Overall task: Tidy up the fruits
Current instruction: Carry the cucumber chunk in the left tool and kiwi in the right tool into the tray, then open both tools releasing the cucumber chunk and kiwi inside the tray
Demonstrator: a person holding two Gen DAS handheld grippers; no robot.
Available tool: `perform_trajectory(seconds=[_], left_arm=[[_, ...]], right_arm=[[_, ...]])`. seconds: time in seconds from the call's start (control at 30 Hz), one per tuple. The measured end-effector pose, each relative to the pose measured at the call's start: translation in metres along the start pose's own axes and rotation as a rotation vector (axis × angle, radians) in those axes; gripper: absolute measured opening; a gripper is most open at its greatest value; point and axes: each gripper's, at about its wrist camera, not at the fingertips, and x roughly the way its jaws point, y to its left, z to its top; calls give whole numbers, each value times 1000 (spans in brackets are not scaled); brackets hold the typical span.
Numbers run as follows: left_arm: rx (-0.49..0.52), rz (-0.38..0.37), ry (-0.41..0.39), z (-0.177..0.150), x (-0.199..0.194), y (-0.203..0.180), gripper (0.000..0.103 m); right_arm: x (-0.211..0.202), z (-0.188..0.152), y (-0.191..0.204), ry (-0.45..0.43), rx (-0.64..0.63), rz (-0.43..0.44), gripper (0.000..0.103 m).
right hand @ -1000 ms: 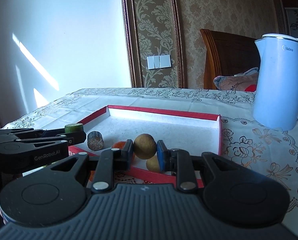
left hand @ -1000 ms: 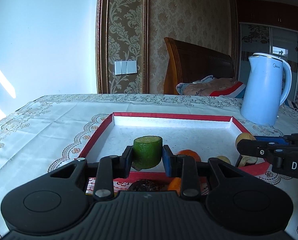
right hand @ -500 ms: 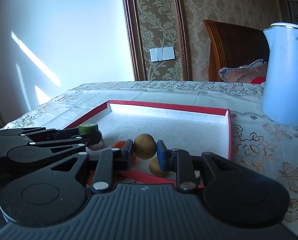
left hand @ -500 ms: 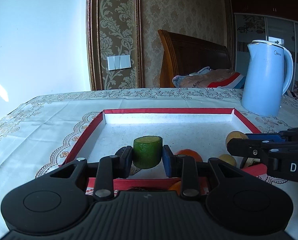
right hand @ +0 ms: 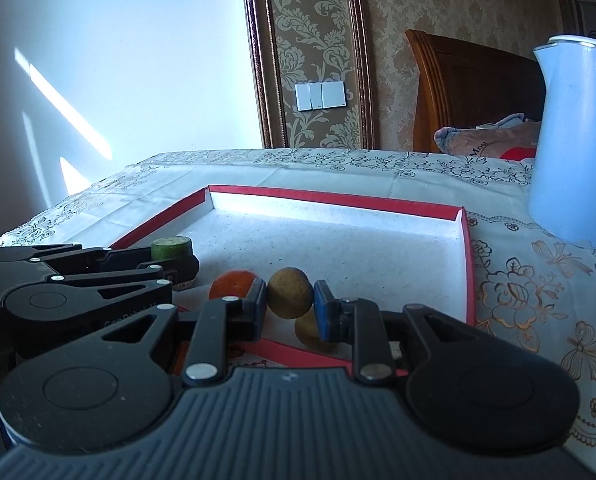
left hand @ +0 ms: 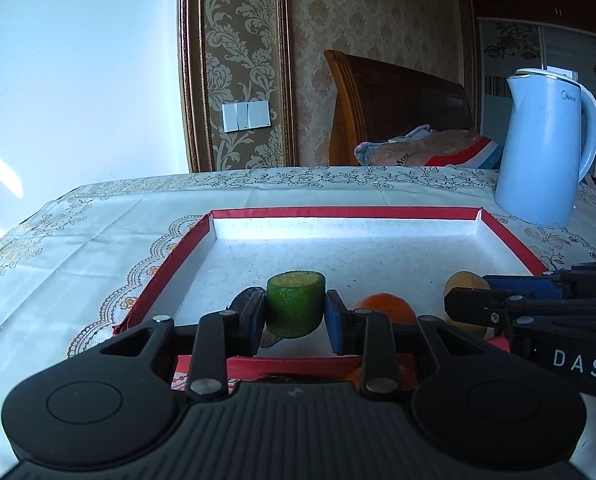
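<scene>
My left gripper [left hand: 296, 316] is shut on a green cut fruit piece [left hand: 296, 303], held just over the near part of the red-rimmed white tray [left hand: 345, 213]. In the right wrist view, my right gripper [right hand: 290, 304] is shut on a round tan fruit [right hand: 290, 292] above the tray's [right hand: 469, 264] near edge. An orange fruit [left hand: 385, 307] lies in the tray between the two grippers, seen as the orange fruit [right hand: 232, 283] from the right. A second tan fruit [right hand: 307, 328] lies under the right gripper. A dark fruit [left hand: 244, 300] sits behind the left gripper's finger.
A pale blue kettle [left hand: 545, 148] stands on the lace tablecloth [left hand: 78, 240] past the tray's far right corner. A wooden chair [left hand: 393, 96] with a folded cloth stands behind the table. More dark and orange items lie on the cloth under the left gripper, mostly hidden.
Both grippers have moved forward over the tray's near edge with their fruits still held. The tray fills more of both views.
</scene>
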Motion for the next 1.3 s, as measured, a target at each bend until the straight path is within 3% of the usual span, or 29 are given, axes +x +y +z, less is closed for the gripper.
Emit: perform_trajectory(seconds=[1.3], left_arm=[[-18,-5,44,-6,12,-1,31]], right_arm=[[8,-10,6,-9,-23,-49,25]])
